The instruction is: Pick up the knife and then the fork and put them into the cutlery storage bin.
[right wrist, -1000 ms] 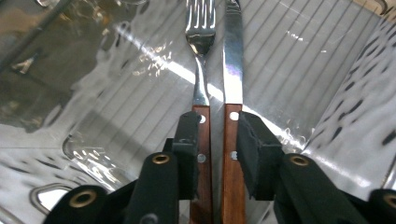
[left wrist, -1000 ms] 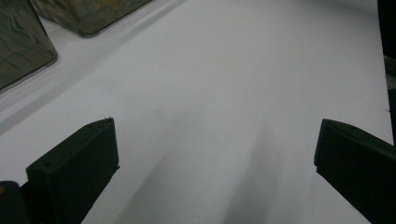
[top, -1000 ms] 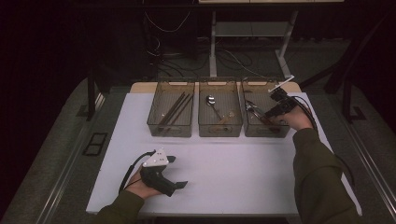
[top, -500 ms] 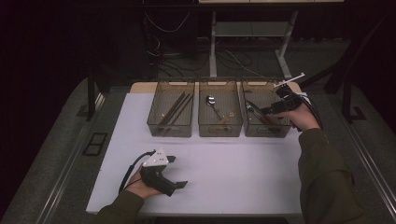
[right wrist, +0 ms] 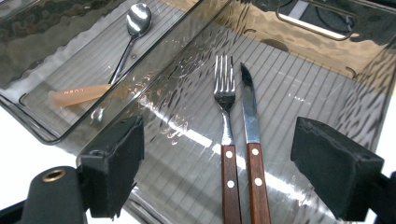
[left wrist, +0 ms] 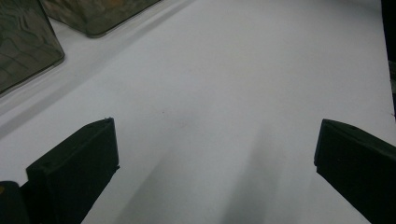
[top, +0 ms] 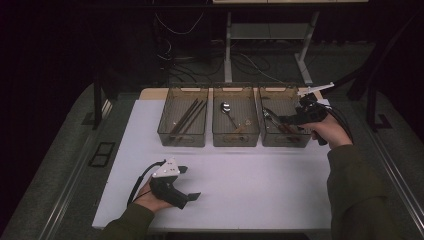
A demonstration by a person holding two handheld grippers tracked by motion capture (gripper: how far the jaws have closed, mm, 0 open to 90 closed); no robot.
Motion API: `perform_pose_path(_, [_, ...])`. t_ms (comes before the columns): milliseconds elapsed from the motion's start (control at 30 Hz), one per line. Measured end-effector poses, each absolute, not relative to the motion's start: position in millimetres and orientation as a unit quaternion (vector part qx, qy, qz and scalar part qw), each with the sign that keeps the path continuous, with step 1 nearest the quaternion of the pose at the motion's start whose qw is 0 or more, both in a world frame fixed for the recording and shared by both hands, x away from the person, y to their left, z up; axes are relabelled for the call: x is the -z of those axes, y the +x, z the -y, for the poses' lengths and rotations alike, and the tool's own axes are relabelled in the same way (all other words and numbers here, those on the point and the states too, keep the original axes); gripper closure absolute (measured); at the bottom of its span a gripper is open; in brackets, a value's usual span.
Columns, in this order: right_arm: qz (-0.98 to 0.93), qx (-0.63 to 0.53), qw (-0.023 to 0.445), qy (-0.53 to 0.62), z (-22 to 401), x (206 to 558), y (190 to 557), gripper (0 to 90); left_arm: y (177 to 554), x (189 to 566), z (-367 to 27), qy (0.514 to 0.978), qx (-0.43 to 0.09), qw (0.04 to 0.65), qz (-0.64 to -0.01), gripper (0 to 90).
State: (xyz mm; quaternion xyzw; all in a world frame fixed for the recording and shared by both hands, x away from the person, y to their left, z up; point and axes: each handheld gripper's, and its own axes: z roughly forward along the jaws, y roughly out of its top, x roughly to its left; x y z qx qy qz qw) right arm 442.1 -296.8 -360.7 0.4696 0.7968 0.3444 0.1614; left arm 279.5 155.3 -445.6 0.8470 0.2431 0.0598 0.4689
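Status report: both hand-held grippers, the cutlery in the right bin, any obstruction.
Right hand-held gripper above right bin, jaws just opening, empty. Fork and knife flat, side by side. Left hand-held gripper open over table. No obstruction.

Dim lab: white table (top: 250, 185), cables (top: 175, 30), desk frame (top: 265, 32).

Three bins stand in a row at the far edge of the table (top: 250, 190). The left bin (top: 183, 122) holds chopsticks (top: 187, 116), the middle bin (top: 235, 122) a spoon (right wrist: 130, 32), while a fork (right wrist: 226, 126) and knife (right wrist: 251, 130) lie side by side in the right bin (top: 281, 125).
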Motion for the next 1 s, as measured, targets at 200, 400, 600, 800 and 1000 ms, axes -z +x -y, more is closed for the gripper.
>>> perform_pose_path(200, [-0.795, -0.356, 0.172, 0.46, 298.2, 361.1, 424.0, 17.7, 280.1, 445.7, -155.9, 0.847, -0.06, 0.468, -0.244, 0.0])
perform_pose_path(400, [-0.794, -0.37, 0.177, 0.449, 297.0, 361.7, 405.5, 17.6, 281.7, 445.0, -159.3, 0.847, -0.062, 0.468, -0.244, 0.0])
perform_pose_path(600, [-0.795, -0.386, 0.175, 0.435, 294.5, 365.8, 384.1, 17.6, 281.4, 445.0, -159.0, 0.848, -0.062, 0.467, -0.243, 0.0])
perform_pose_path(800, [-0.796, -0.397, 0.183, 0.419, 292.3, 373.0, 363.7, 17.6, 280.3, 444.6, -158.5, 0.847, -0.062, 0.468, -0.243, 0.0])
perform_pose_path(1000, [-0.793, -0.407, 0.189, 0.412, 291.4, 382.5, 345.2, 17.4, 280.9, 444.9, -158.6, 0.848, -0.063, 0.467, -0.244, 0.0])
